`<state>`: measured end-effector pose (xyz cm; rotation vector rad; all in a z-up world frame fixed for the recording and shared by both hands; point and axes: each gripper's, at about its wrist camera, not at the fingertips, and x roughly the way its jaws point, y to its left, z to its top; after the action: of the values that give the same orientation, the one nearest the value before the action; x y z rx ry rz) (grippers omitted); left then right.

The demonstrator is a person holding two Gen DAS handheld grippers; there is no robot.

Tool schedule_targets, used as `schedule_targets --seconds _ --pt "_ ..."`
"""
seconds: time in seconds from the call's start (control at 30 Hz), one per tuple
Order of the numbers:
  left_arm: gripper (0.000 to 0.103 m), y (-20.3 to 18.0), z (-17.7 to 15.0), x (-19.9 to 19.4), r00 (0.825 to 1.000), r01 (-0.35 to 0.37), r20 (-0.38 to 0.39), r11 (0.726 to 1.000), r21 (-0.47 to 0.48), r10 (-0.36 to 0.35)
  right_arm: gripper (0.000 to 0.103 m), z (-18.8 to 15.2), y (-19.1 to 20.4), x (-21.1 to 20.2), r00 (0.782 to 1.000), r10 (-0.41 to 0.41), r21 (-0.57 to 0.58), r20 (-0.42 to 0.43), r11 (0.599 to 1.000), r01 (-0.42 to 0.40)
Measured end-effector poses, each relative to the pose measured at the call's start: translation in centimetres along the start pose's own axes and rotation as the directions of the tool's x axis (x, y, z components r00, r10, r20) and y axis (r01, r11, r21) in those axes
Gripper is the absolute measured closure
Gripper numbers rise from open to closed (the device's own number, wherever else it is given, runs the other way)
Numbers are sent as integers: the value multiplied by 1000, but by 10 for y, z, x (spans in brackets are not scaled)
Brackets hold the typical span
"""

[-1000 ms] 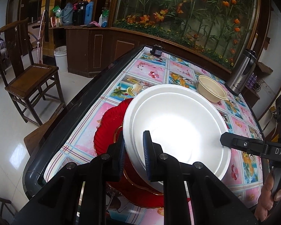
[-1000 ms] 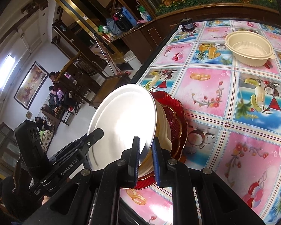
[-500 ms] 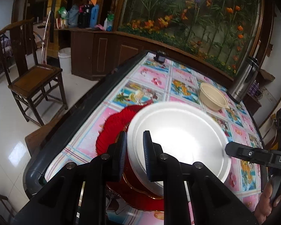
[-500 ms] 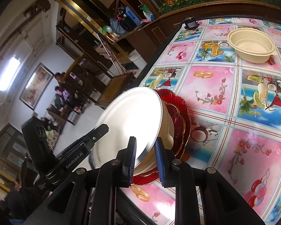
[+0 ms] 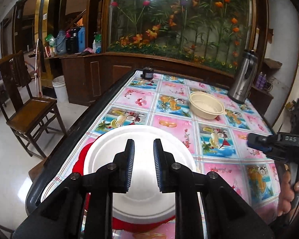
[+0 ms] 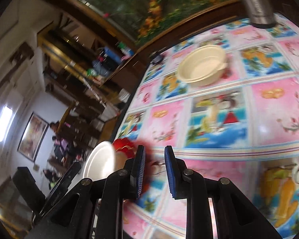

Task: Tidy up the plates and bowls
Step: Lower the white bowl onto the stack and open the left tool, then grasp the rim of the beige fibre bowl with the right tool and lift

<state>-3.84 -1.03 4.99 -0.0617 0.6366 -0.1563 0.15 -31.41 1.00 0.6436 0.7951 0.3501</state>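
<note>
A white plate lies flat on top of a stack over red plates at the table's near left corner. My left gripper hovers just above it, almost shut, with only a thin gap and nothing between its pads. My right gripper stands to the right of the stack with its jaws slightly parted and empty over the tablecloth; in the left wrist view its tip shows at the right. The blurred right wrist view has the white plate and red plates at lower left. A cream bowl sits alone farther back.
The table has a pink and blue fruit-patterned cloth and a black raised rim. A steel thermos stands at the far right, a small black object at the far edge. A wooden chair and a white bucket stand left of the table.
The white plate was tilted up with both grippers on its rim; it now lies flat on the stack. Both grippers have let go. The right one swung away to the right, the left rose.
</note>
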Motion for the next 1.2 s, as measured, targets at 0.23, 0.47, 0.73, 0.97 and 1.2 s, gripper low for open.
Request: schedule_targets --seconds 0.23,0.47,0.73,0.97,1.2 --pt "86 -46 -7 10 989 137 -62 989 57 -134 80 20 -45 -21 997 -44 109 69 993 36" --pt "87 -162 -49 87 862 430 -382 879 206 -332 80 65 -73 -26 974 -205 145 100 971 190" --pt "79 -179 -53 129 895 382 -359 872 307 -265 64 122 -93 21 966 -256 153 42 957 247" --pt "79 -163 -48 133 918 325 -318 910 257 -238 64 159 -98 93 957 -289 134 -32 947 291" --pt "79 -156 -46 134 915 329 -318 916 230 -248 78 155 -104 132 935 -323 141 -144 929 342"
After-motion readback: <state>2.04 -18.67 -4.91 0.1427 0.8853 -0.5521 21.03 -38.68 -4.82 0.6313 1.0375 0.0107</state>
